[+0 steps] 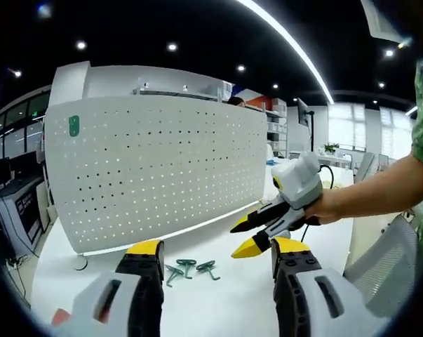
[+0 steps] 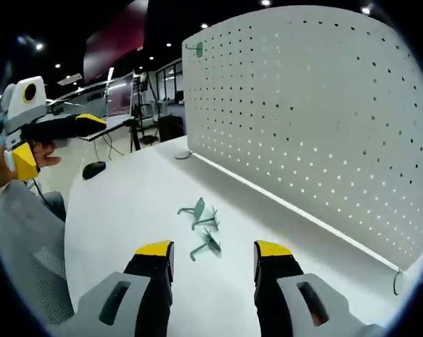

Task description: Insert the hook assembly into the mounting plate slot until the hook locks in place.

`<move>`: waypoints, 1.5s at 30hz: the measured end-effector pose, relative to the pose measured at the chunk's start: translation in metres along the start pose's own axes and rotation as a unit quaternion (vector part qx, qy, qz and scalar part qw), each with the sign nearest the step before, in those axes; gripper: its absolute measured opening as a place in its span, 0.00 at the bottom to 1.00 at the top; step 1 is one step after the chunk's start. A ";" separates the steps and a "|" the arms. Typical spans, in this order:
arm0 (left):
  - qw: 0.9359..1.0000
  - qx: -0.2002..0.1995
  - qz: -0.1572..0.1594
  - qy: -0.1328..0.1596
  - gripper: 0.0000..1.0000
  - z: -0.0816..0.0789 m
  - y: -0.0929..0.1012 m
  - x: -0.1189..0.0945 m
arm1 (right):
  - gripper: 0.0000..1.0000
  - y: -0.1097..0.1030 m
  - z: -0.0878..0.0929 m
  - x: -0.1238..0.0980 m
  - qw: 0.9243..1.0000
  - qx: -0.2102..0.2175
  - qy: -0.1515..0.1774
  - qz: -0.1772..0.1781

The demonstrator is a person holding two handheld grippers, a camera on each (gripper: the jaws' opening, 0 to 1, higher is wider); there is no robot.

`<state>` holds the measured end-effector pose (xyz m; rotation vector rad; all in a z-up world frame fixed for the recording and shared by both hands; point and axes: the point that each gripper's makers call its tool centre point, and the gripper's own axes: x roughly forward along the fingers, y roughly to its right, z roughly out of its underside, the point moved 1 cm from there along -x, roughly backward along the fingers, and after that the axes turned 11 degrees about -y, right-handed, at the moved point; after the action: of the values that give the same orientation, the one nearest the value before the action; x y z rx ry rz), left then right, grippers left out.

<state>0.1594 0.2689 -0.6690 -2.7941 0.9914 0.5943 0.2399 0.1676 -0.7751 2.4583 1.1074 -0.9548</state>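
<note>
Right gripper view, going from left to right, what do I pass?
Left gripper held in a hand → grey chair → green hooks on the white table → white pegboard.

The green hooks [image 1: 190,268] on the surface are too small to count surely. The pegboard's [image 2: 323,119] far end runs past the picture's edge.
</note>
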 end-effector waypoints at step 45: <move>1.000 -0.009 0.003 -0.030 0.55 0.015 0.007 0.006 | 0.09 0.005 0.023 0.065 0.998 -0.018 -0.035 -0.039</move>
<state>0.1542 0.2638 -0.6846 -2.7732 0.9882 0.6860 0.2650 0.1894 -0.8360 2.3496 1.1928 -1.0263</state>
